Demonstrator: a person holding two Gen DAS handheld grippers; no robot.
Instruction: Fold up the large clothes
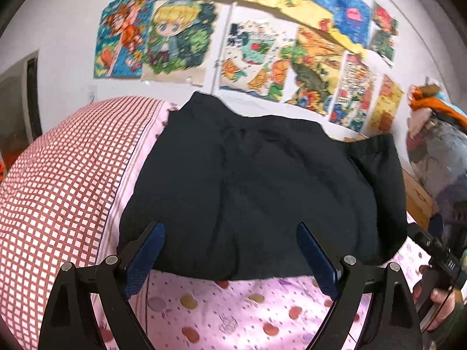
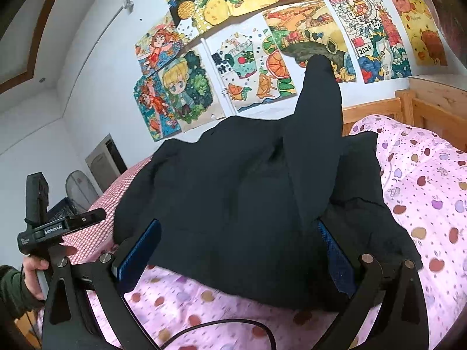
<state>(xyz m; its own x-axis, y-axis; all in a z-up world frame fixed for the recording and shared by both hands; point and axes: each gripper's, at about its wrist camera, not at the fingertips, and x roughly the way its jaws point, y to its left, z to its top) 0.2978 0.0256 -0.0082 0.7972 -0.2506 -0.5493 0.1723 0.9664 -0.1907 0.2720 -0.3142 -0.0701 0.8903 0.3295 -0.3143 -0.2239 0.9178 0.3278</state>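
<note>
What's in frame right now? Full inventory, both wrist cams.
garment: 1, black, spread on the bed, one part sticking up near the wall
bedsheet: 1, pink with fruit print, under the garment
quilt: 1, red-white check, left on the bed
drawings: many, multicoloured, on the white wall
bed frame: 1, wood, far right
fan: 1, white, beyond the quilt
left gripper: 1, black with blue pads, open over the garment's near edge
right gripper: 1, same, open over the near edge
</note>
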